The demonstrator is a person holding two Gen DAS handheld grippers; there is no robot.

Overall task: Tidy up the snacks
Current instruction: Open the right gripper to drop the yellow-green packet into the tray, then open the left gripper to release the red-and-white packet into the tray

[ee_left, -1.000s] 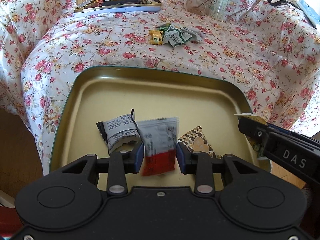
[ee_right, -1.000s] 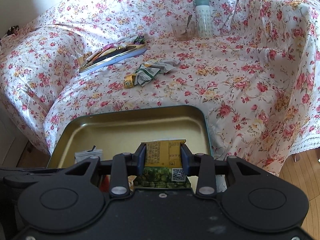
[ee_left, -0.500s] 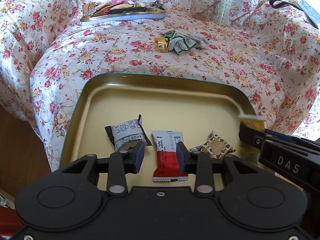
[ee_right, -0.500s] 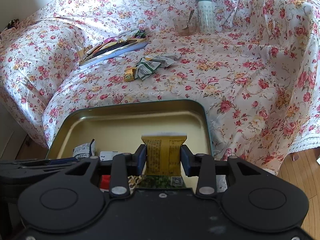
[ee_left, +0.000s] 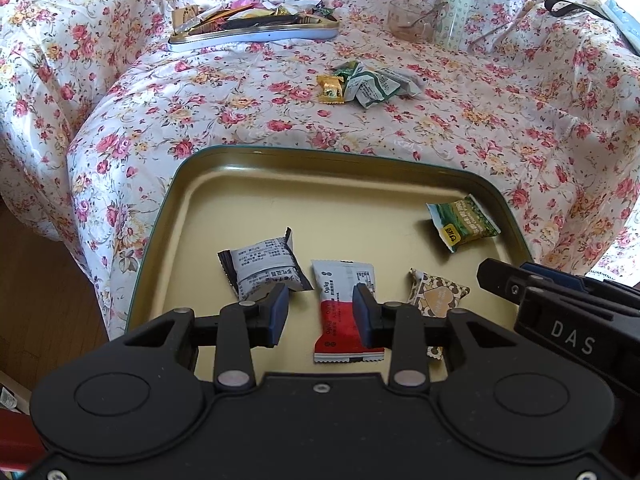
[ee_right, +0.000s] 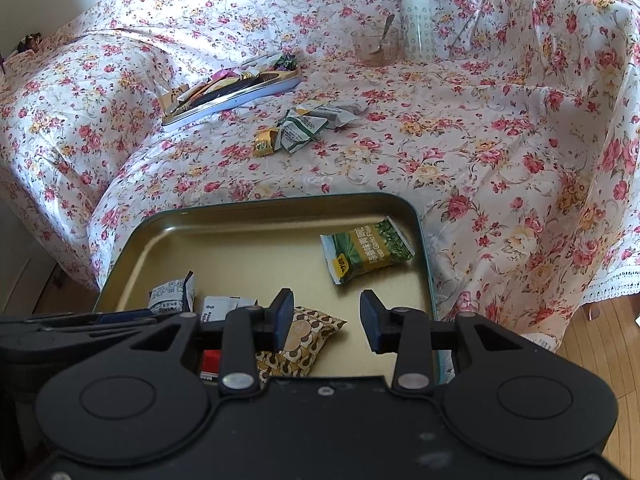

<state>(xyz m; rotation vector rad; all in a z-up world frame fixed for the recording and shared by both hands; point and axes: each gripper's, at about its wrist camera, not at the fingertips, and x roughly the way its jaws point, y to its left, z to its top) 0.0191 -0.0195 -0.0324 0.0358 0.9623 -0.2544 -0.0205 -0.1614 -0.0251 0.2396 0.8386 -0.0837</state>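
Observation:
A gold tray (ee_left: pixel 360 200) with a green rim lies on the floral cloth and holds several snacks: a grey-black packet (ee_left: pixel 264 266), a red-and-white packet (ee_left: pixel 346 312), a brown patterned packet (ee_left: pixel 436 298) and a green pea packet (ee_left: pixel 462 222). My left gripper (ee_left: pixel 320 316) is open and empty above the red-and-white packet. My right gripper (ee_right: pixel 326 316) is open and empty over the tray (ee_right: pixel 248 240), near the brown packet (ee_right: pixel 298 342). The green pea packet (ee_right: pixel 366 254) lies free at the tray's far right.
A small pile of loose snacks (ee_left: pixel 364 84) lies on the cloth beyond the tray. A flat tin full of snacks (ee_left: pixel 248 26) sits at the back left. A glass cup with a spoon (ee_left: pixel 412 24) and a pale bottle (ee_left: pixel 456 8) stand at the back right.
My left gripper let go of the red-and-white packet, which now lies in the tray. My right gripper opened and dropped the green pea packet into the tray. Both grippers pulled back.

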